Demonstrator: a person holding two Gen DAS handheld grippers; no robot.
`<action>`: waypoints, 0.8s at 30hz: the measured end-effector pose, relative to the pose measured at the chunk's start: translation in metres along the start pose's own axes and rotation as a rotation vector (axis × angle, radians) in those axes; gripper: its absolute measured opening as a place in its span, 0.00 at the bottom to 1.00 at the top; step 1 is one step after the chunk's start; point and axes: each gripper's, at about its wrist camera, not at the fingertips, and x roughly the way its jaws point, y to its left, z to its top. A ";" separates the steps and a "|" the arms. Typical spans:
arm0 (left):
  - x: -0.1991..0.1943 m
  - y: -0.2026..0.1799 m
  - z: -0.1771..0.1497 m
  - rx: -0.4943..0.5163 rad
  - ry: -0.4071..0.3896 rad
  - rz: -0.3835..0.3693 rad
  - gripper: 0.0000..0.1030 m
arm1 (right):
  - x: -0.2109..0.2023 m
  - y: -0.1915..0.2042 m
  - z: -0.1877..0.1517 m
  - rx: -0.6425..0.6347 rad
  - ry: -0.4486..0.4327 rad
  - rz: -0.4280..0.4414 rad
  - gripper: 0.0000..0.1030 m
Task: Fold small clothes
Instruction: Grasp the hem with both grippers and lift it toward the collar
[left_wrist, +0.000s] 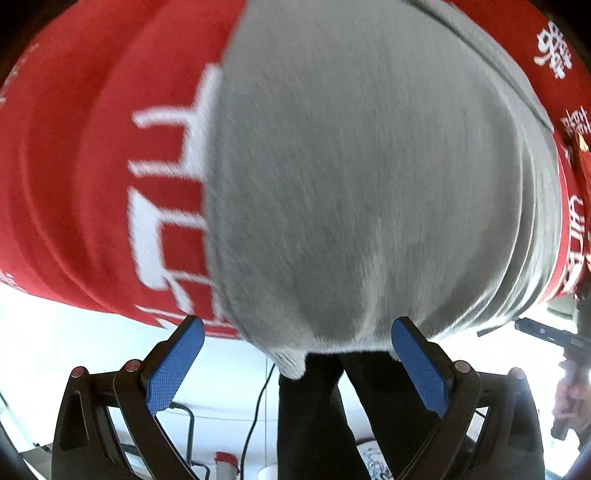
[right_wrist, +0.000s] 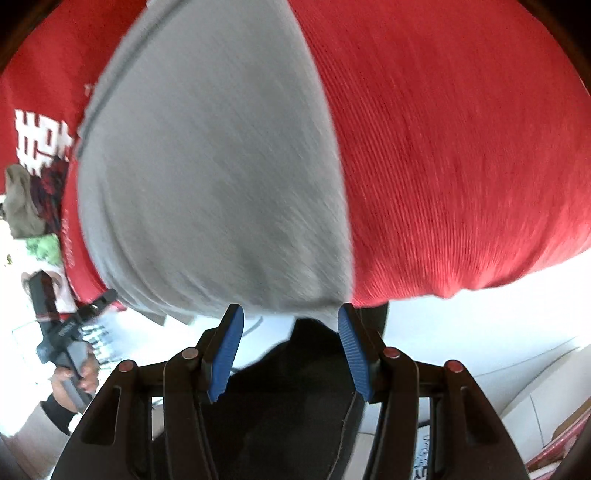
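A grey garment (left_wrist: 369, 184) lies flat on a red cloth with white characters (left_wrist: 92, 184), its near edge hanging slightly over the table edge. My left gripper (left_wrist: 297, 325) is open, its blue pads (left_wrist: 173, 365) spread on either side of the garment's near hem, not touching it. In the right wrist view the same grey garment (right_wrist: 214, 184) lies on the red cloth (right_wrist: 461, 166). My right gripper (right_wrist: 291, 314) is open just short of the garment's near edge, holding nothing.
The other gripper and the hand holding it show at the right edge of the left view (left_wrist: 569, 369) and at the left of the right view (right_wrist: 66, 343). More clothes (right_wrist: 26, 203) are piled at the left. Black trousers (left_wrist: 325, 406) and floor lie below.
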 end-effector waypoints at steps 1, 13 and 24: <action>0.005 -0.002 -0.001 0.006 0.011 -0.008 0.98 | 0.006 -0.002 -0.001 -0.004 0.007 -0.003 0.55; 0.018 -0.012 -0.016 -0.024 0.077 -0.227 0.12 | 0.036 -0.004 -0.011 0.035 0.018 0.166 0.06; -0.065 -0.045 0.026 0.037 -0.084 -0.395 0.12 | -0.045 0.044 0.022 0.029 -0.141 0.453 0.05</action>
